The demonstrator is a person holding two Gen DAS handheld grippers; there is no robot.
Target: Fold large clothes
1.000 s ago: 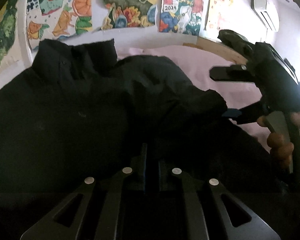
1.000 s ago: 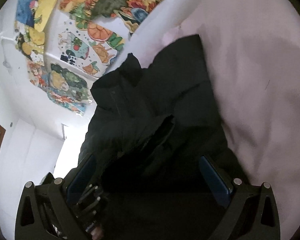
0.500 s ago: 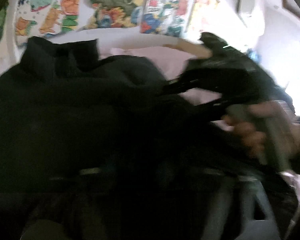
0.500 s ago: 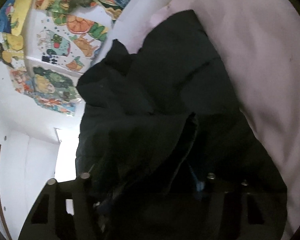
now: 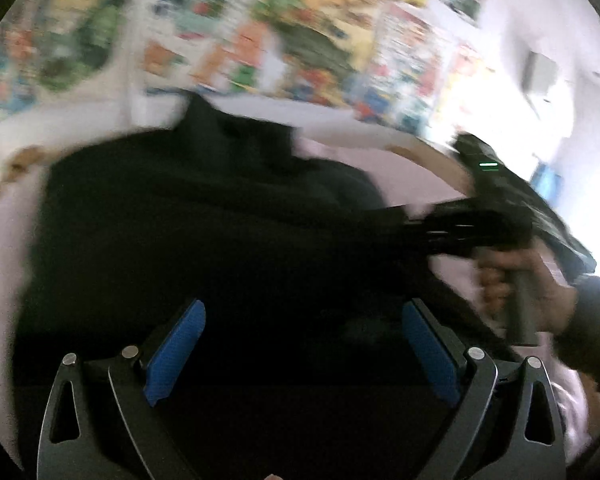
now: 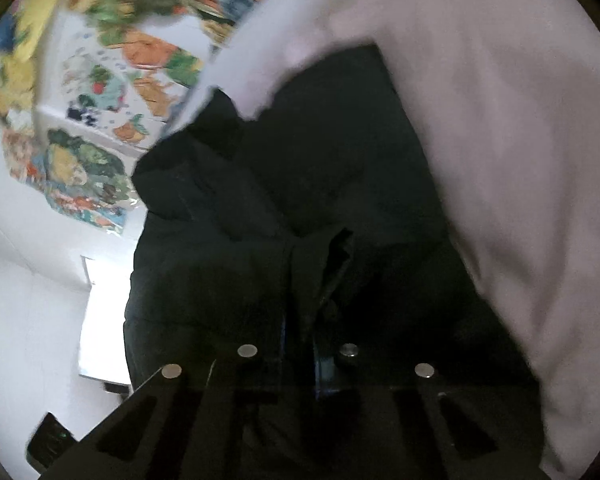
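A: Left wrist view: where is the garment?

B: A large black garment (image 5: pixel 204 232) lies spread on a pale pink sheet (image 6: pixel 520 128), collar toward a wall of bright posters (image 5: pixel 300 36). The left gripper (image 5: pixel 300 344) hovers over it, blue pads wide apart, empty.

A: And the other one?

B: The right gripper (image 6: pixel 300 350) has its fingers pinched together on a fold of black cloth.

A: Progress?

B: Early, I judge: one flap is being carried across; the body looks mostly unfolded. Blur hides detail.
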